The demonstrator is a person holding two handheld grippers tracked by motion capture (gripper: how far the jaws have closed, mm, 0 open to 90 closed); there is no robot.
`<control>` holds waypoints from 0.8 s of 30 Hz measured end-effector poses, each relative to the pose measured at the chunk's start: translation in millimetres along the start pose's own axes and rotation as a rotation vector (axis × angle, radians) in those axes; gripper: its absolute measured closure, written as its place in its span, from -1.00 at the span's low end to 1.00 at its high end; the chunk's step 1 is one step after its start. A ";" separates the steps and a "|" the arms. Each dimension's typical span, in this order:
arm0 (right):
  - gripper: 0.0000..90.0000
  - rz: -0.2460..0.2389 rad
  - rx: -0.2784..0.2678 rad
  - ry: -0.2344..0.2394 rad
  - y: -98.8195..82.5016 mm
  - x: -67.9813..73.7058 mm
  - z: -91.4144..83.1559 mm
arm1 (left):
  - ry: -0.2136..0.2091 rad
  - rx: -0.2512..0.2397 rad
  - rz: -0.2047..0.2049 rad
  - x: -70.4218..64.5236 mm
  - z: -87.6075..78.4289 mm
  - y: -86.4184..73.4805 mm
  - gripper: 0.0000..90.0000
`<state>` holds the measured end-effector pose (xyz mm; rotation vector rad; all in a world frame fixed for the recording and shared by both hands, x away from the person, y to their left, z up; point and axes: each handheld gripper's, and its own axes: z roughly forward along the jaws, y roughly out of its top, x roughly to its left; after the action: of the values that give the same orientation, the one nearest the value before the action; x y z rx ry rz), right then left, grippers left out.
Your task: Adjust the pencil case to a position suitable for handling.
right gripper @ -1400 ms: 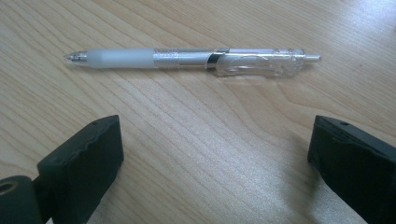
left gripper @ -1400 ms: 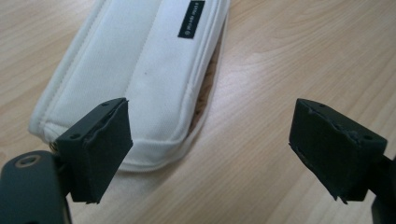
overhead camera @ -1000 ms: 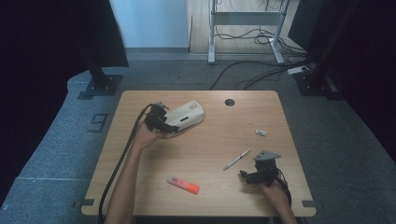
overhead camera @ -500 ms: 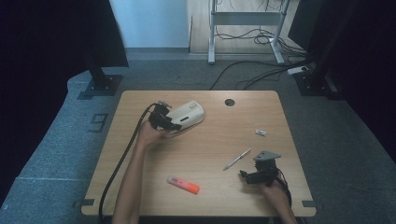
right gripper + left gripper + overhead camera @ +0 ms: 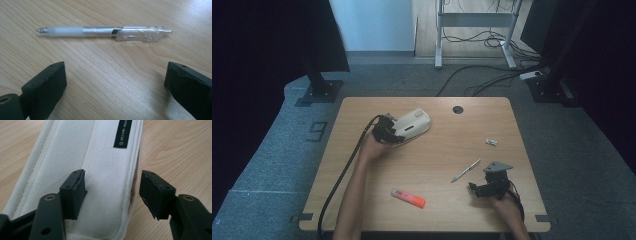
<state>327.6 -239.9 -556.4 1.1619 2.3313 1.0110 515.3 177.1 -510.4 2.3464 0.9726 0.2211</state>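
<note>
A white fabric pencil case (image 5: 416, 123) lies at the back left of the wooden table (image 5: 442, 210). My left gripper (image 5: 388, 131) is at its near end. In the left gripper view the case (image 5: 100, 155) runs away from me, and my left gripper (image 5: 113, 173) straddles its right edge: one jaw over the fabric top, the other beside the case above the wood. The jaws have just been closing, with a gap still showing at the right jaw. My right gripper (image 5: 477, 189) rests open at the front right. A clear pen (image 5: 105, 32) lies crosswise beyond my right gripper (image 5: 116, 67).
An orange highlighter (image 5: 408, 198) lies near the front middle. The pen (image 5: 465, 170) lies between the highlighter and my right hand. A small white item (image 5: 491, 142) sits right of centre, and a dark cable hole (image 5: 457, 109) is near the back edge. A black cable trails off the left front.
My left gripper has sunk a little onto the near end of the pencil case. The right hand and the loose items have not moved.
</note>
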 end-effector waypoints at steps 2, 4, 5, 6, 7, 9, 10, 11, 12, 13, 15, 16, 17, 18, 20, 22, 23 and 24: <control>-0.92 -0.001 0.000 0.000 0.0 -0.1 0.0 | 0.016 0.010 0.016 -1.4 -0.1 0.0 -0.07; -0.92 0.000 0.000 0.000 0.0 0.0 0.0 | 0.036 0.013 0.026 -3.6 0.5 -0.5 -0.01; -0.92 0.001 0.001 0.000 0.0 0.1 0.0 | 0.043 0.013 0.029 -4.8 1.0 -1.0 0.01; -0.92 0.001 0.001 0.000 0.0 0.1 0.0 | 0.047 0.016 0.034 -5.6 0.9 -1.4 0.03; -0.92 0.001 0.001 0.000 0.0 0.1 -0.1 | 0.048 0.016 0.040 -6.5 0.6 -2.2 0.06; -0.92 0.001 0.001 0.000 0.0 0.1 0.0 | 0.037 0.013 0.036 -6.9 -0.7 -3.8 0.14; -0.92 0.002 0.001 0.000 0.0 0.1 -0.1 | 0.035 0.014 0.037 -6.6 -1.4 -4.3 0.20; -0.92 0.001 0.001 0.000 0.0 0.1 0.0 | 0.037 0.013 0.038 -6.5 -2.2 -5.0 0.24; -0.92 0.002 0.001 0.000 0.0 0.1 0.0 | 0.038 0.009 0.030 -6.9 -2.4 -5.6 0.27; -0.92 0.002 0.001 0.000 0.0 0.1 0.0 | 0.044 0.006 0.029 -7.6 -2.7 -6.1 0.30; -0.92 0.002 0.001 0.000 0.0 0.1 -0.1 | 0.055 0.003 0.031 -9.4 -3.5 -7.1 0.34; -0.92 0.002 0.001 0.000 0.0 0.1 0.0 | 0.061 -0.005 0.029 -10.3 -3.9 -8.0 0.35; -0.92 0.001 0.001 0.000 0.0 0.1 0.0 | 0.064 -0.011 0.023 -11.1 -4.4 -9.0 0.37; -0.92 0.001 0.001 0.000 0.0 0.1 0.0 | 0.064 -0.016 0.019 -11.4 -4.8 -9.8 0.38; -0.92 0.001 0.001 0.000 0.0 0.1 0.0 | 0.057 -0.025 0.010 -12.4 -6.1 -12.8 0.39; -0.92 0.001 0.001 0.000 0.0 0.0 0.0 | 0.052 -0.030 0.006 -13.6 -7.5 -15.0 0.39; -0.92 0.001 0.001 0.001 0.0 0.0 0.0 | 0.049 -0.030 0.005 -14.0 -8.5 -16.0 0.39; -0.92 0.001 0.001 0.000 0.0 0.0 0.0 | 0.044 -0.031 0.004 -14.1 -9.4 -16.9 0.39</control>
<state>327.6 -239.9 -556.4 1.1632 2.3318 1.0110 491.8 181.2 -511.5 2.3241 0.9785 0.2886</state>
